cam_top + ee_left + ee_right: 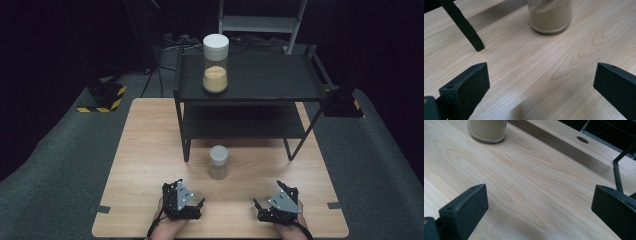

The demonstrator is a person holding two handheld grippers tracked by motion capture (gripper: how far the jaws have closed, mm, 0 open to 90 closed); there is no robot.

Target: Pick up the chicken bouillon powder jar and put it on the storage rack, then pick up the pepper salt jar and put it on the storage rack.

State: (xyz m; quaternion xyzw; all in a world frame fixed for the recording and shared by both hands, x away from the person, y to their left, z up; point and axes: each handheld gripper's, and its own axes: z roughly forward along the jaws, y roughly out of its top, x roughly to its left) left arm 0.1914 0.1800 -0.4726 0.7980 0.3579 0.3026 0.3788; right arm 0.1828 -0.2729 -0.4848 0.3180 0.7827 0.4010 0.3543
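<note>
Ahead of both claws, between them, a small jar (218, 161) with a pale lid stands on the wooden table (145, 150), holding tan powder in its lower part. The left gripper (192, 200) and right gripper (262, 202) rest near the table's front edge, each with jaws spread wide and holding nothing. Farther beyond the small jar, a taller jar (215, 63) with a white lid sits on a black shelf (270, 80), roughly half full of yellow-orange powder. Both gripper views cut off the small jar's top.
</note>
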